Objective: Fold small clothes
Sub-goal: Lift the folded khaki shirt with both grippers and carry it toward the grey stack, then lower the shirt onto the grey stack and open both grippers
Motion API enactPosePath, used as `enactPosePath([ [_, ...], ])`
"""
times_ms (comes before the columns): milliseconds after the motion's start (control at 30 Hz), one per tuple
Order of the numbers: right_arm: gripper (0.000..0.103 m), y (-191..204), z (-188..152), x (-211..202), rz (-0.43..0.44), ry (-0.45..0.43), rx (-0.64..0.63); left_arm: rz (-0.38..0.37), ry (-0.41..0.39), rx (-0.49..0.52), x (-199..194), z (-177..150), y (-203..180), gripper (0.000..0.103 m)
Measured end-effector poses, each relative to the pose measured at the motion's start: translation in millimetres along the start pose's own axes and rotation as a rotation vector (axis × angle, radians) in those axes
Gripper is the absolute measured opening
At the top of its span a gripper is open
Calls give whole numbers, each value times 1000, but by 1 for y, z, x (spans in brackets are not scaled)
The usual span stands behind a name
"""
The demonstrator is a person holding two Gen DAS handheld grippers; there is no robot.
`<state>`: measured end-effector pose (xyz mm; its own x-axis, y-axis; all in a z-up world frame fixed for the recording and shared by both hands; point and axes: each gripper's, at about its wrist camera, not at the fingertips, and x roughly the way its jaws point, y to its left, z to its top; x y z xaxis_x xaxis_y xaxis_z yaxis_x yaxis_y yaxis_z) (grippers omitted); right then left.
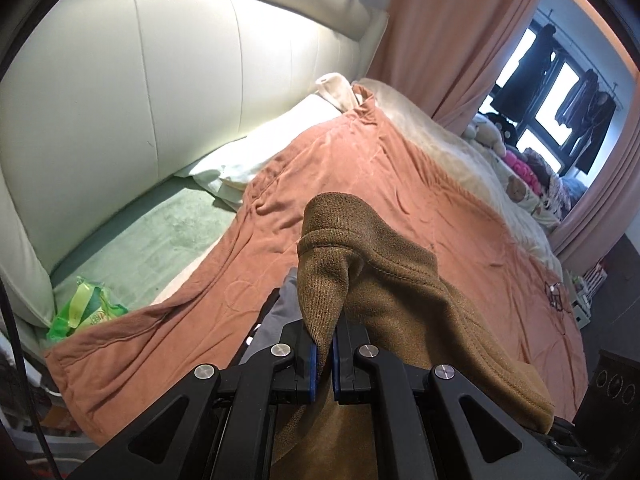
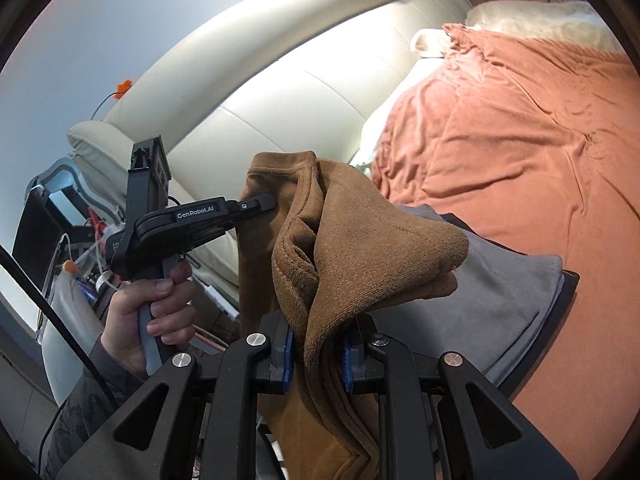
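We hold a brown knitted garment (image 1: 384, 280) above the orange quilted bedspread (image 1: 360, 168): left gripper (image 1: 325, 354) clamped on one thin fold, right gripper (image 2: 320, 356) clamped on a bunched edge, grey folded cloth (image 2: 500, 292) beneath.

Brown knit garment (image 2: 352, 240), bunched and doubled over, hanging lifted above a flat grey garment (image 2: 500, 300) on the bed.
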<state>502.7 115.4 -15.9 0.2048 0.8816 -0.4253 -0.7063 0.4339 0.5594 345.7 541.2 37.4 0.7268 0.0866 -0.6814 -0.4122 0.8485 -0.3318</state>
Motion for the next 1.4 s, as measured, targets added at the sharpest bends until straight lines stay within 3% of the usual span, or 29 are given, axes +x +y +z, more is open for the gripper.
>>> enactPosePath([
  [367,15,-69,-4,32,-27,16,142,63,95,20,75,-10,0,5],
  [600,20,-104,-18,49,-90,35,248,121,176,29,123,-21,4,6],
  [633,22,-108,-19,50,-101,38,256,139,196,32,131,-24,6,11],
  [700,44,-111,-19,48,-133,36,257,178,231,38,140,-29,10,13],
  [733,46,-111,-18,44,-142,24,255,184,236,40,142,-30,12,14],
  [800,49,-109,-15,38,-143,9,251,186,238,40,137,-30,15,20],
  [900,67,-102,-14,22,-216,-27,218,196,217,31,120,-25,19,34],
  [1000,67,-98,-19,10,-228,-38,213,202,193,27,100,-24,21,46],
  [1400,67,-35,-47,-34,-204,-33,85,205,213,85,39,-68,17,47],
])
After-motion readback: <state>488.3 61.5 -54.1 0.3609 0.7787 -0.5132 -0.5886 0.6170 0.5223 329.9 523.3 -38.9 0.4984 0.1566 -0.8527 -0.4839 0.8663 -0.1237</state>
